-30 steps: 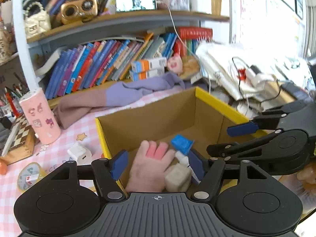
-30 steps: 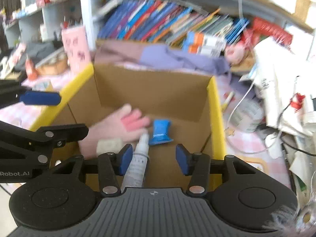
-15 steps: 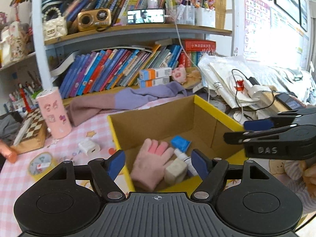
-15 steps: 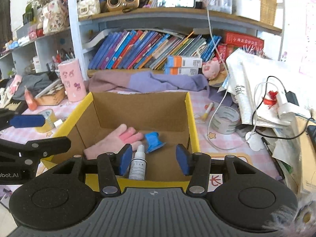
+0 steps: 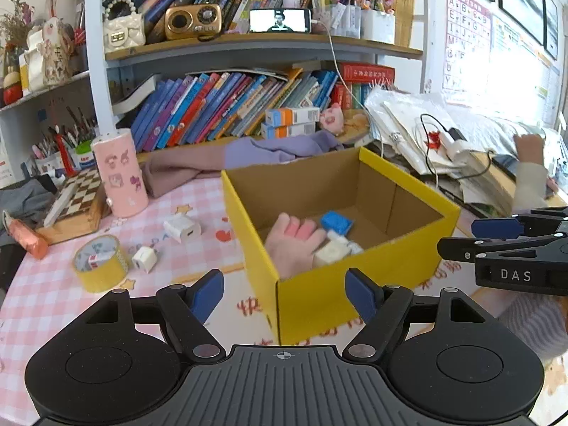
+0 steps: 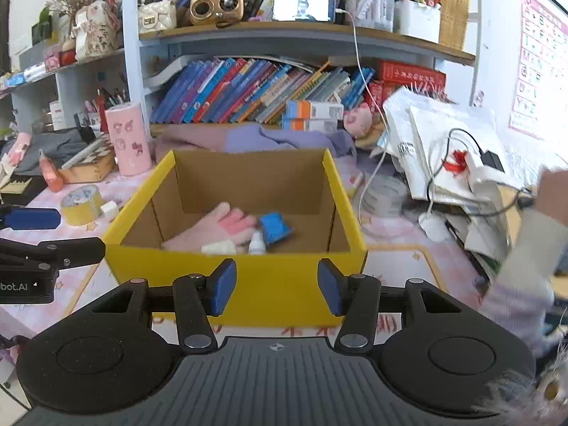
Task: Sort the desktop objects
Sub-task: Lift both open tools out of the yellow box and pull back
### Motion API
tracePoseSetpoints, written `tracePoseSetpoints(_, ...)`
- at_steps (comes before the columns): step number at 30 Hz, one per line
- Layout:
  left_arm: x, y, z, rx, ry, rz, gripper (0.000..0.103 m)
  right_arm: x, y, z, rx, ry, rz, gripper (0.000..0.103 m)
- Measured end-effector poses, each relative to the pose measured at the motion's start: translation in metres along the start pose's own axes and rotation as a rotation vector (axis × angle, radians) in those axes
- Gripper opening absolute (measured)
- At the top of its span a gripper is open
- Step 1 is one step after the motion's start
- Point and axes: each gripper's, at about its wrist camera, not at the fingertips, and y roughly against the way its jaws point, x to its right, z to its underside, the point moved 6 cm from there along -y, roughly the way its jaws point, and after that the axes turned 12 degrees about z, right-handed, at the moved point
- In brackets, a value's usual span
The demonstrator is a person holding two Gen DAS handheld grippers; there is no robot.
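A yellow cardboard box stands on the pink checked desk. Inside lie a pink glove, a blue packet, a small white bottle and a white block. My left gripper is open and empty, drawn back in front of the box's near corner. My right gripper hovers before the box's front wall, open with nothing between its fingers. Each gripper shows at the edge of the other's view.
On the desk left of the box lie two white chargers, a yellow tape roll and a pink cylinder. Bookshelves stand behind. Papers and cables pile at the right, where a person's hand reaches.
Both grippers have pulled back out of the box toward its near side. The left jaws have spread wider. The objects in the box stay where they lay.
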Motion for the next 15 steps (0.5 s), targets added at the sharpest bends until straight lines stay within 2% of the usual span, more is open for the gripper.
tracePoseSetpoints(10, -0.015, 0.039, 0.037, -0.042, -0.013, 0.038, 0.078, -0.030, 0.036, 0.036, -0.039, -0.063, 0.068, 0.049)
tracePoseSetpoints(15, -0.025, 0.058, 0.058, -0.067, -0.015, 0.035, 0.078, -0.053, 0.059, 0.056, -0.056, -0.064, 0.077, 0.049)
